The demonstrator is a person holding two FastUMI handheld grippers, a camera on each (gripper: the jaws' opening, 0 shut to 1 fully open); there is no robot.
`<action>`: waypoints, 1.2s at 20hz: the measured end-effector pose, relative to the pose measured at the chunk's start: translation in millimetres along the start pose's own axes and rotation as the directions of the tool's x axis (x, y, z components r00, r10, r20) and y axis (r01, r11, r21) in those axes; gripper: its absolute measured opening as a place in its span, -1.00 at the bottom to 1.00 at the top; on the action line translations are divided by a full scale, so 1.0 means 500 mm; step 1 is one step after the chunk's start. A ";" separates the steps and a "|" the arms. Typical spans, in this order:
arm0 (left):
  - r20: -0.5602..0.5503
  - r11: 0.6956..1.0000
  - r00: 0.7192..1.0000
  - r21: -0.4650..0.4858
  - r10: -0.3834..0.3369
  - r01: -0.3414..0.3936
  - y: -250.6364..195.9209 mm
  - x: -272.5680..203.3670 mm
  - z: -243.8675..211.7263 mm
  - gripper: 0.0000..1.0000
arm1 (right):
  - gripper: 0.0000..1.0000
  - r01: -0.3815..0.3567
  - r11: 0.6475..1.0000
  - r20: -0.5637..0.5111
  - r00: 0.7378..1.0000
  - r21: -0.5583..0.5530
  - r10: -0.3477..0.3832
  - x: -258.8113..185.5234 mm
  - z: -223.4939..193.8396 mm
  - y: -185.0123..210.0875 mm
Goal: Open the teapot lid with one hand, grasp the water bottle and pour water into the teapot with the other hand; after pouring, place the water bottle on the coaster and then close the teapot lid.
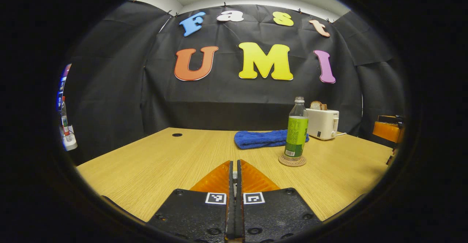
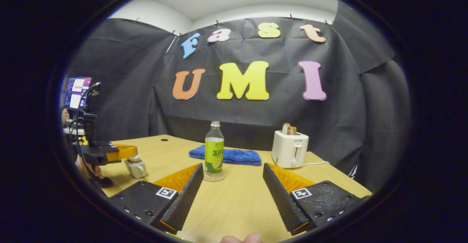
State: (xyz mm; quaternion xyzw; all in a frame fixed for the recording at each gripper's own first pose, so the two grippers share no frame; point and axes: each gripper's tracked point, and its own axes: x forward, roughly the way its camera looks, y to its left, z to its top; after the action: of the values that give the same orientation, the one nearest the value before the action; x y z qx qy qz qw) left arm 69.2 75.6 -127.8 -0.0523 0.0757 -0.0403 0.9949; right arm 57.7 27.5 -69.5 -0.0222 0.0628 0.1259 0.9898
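I take the bottle point(image 1: 296, 129) as my landmark. It stands upright on the coaster point(image 1: 292, 160), out on the wooden surface point(image 1: 153, 162), its cap off as far as I can tell from the left gripper view.

My left hand-held gripper point(image 1: 235, 170) sits low over the near edge of the surface, short of the bottle and to its left, fingers pressed together with nothing between them. In the right gripper view I see that same left hand-held gripper point(image 2: 126, 151) far to the left of the bottle, my hand point(image 2: 87, 170) behind it, and its fingers sit right over a small pale lid-like thing point(image 2: 136, 167); whether they touch it I cannot tell.

My right hand-held gripper point(image 2: 233, 175) is spread wide, empty, its two fingers point(image 2: 184, 195) framing the bottle from the near side without touching it; the bottle stands just beyond the left fingertip.

Behind the bottle lies a folded blue towel point(image 1: 261, 139). To the right of the bottle, further back, is a white toaster point(image 1: 323, 123) with toast point(image 1: 318, 105) poking from its slot. The teapot I cannot make out for certain in either view.
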 end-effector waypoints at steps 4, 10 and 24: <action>0.007 1.000 1.000 -0.003 0.023 -0.023 0.006 -0.004 -0.002 -0.94 | 0.92 -0.012 1.000 0.001 1.000 -0.009 0.012 -0.003 -0.005 0.007; 0.001 0.998 0.998 -0.007 0.061 -0.061 0.006 -0.003 -0.002 -0.84 | 0.92 -0.013 1.000 0.001 1.000 0.007 0.013 -0.011 -0.005 0.007; 0.103 0.994 0.989 0.016 0.110 -0.112 -0.043 -0.085 0.146 0.95 | 0.92 0.109 0.993 0.057 0.992 0.043 -0.111 -0.038 0.030 -0.044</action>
State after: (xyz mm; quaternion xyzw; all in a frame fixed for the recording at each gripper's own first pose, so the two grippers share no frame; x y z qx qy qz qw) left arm 36.9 65.1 -47.5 -0.0394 0.0272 0.0173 0.9987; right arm 46.6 2.4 -51.3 -0.0020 0.0344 0.0704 0.9969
